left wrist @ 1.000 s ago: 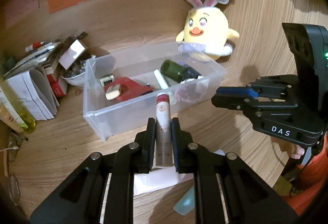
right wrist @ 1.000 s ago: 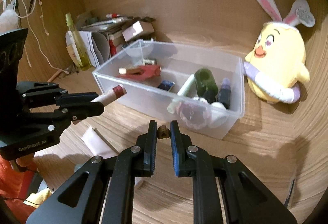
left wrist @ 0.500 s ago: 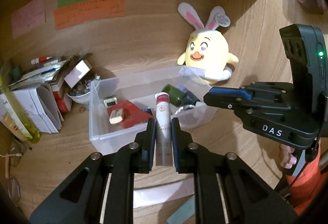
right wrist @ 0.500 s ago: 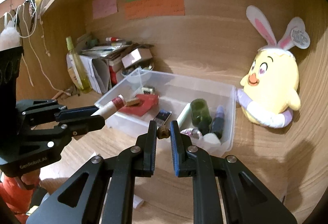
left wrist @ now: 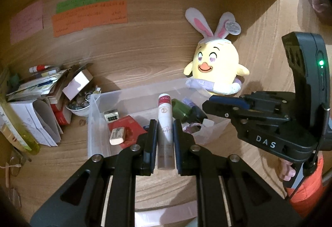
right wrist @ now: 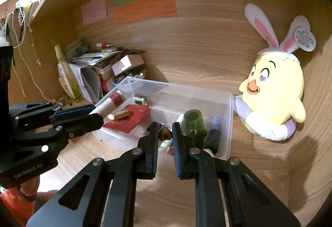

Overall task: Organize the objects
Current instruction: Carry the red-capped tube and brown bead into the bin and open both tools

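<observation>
Fingers [left wrist: 152,141] of the left gripper [left wrist: 165,139] clamped on a tube [left wrist: 165,133], the right gripper [right wrist: 165,135] pinching a brown lump [right wrist: 165,135], both have risen toward the clear bin [right wrist: 229,123] near the table's back edge, ready for dropping in.

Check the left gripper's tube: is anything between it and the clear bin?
Nothing visible blocks it. The left gripper holds the tube over the clear bin's open top, no lid. The right gripper, gripping a small brown object, is off to the side.
</observation>
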The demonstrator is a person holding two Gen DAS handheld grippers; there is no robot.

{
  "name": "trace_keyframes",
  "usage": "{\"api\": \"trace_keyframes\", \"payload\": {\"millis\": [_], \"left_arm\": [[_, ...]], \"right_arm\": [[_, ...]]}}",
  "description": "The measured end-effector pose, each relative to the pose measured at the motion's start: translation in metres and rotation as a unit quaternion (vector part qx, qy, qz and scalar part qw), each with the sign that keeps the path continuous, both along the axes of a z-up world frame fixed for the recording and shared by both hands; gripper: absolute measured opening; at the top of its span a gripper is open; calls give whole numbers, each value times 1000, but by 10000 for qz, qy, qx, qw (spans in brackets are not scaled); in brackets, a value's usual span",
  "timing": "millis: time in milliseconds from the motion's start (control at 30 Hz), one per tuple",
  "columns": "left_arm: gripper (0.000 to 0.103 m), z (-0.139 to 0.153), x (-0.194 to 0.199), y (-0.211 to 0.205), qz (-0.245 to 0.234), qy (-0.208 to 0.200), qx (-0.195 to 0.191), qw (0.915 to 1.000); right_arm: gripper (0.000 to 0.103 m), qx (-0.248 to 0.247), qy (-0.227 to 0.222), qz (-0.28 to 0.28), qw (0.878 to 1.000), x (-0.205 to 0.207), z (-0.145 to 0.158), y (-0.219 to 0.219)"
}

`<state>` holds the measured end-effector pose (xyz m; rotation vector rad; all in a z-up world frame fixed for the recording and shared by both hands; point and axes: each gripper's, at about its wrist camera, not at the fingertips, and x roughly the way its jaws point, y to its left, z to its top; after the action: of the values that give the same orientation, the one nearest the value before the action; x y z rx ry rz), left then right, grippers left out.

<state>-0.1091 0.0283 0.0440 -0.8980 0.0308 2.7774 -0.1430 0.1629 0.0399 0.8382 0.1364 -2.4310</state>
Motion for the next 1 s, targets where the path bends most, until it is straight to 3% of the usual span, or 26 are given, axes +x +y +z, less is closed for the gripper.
{"api": "trace_keyframes", "payload": {"millis": [367,700,1000], "left_arm": [[14,-7,-35,-7,91,-330,328,9989],[14,-36,-72,-8,57,-922,453,9947],[14,-51,-83,-6,25,-1138,468,9924]], "right_arm": [[12,182,90,-75,9998,-25,5,-3],[12,293,-330,-74,9990,-45,-28,-10],[12,460,-531,-68,9975,-52,-45,-15]]}}
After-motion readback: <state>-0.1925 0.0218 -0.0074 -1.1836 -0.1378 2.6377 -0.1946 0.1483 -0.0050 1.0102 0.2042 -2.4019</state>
